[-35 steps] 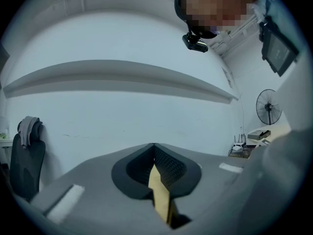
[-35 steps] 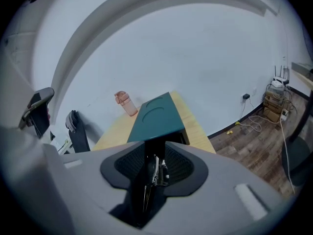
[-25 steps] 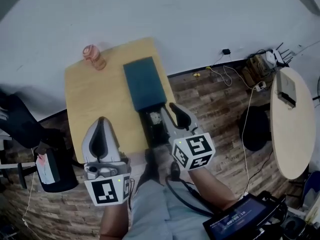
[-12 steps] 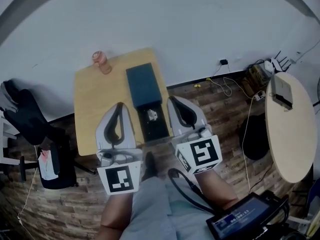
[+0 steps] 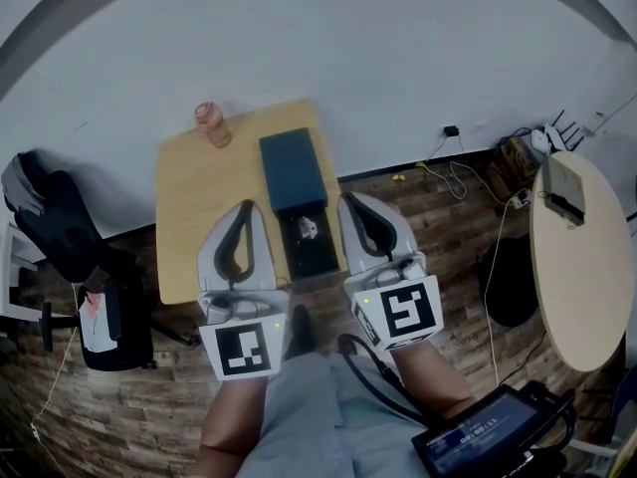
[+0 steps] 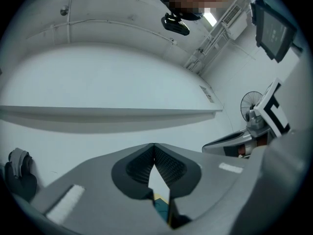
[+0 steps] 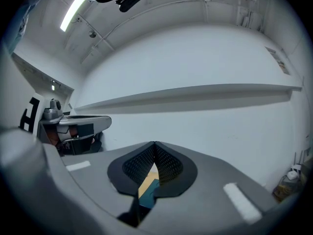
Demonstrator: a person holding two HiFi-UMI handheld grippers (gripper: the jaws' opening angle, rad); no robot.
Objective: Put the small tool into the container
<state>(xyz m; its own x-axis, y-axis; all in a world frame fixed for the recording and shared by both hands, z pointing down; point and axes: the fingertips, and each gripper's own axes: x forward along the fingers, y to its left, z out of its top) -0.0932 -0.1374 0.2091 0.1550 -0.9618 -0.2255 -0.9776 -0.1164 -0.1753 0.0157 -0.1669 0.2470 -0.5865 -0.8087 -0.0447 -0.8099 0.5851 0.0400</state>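
The container (image 5: 296,179) is a dark teal box with its lid slid back, lying on the wooden table (image 5: 194,217). The small tool (image 5: 306,230), a pale little piece, lies in its open black compartment. Both grippers are lifted above the near edge of the table, on either side of the box. My left gripper (image 5: 244,208) is shut with nothing in it, its tips meeting (image 6: 154,146). My right gripper (image 5: 350,201) is also shut and empty (image 7: 155,144). Neither one touches the box.
A pink jar (image 5: 212,124) stands at the table's far left corner. A black chair (image 5: 55,229) is to the left, a round pale table (image 5: 582,267) to the right. Cables (image 5: 468,157) run along the wall, and a screen (image 5: 478,436) sits low right.
One second ago my right gripper was open at the box's open end. It has since pulled back and shut empty, and both grippers have risen side by side. The tool stays in the box.
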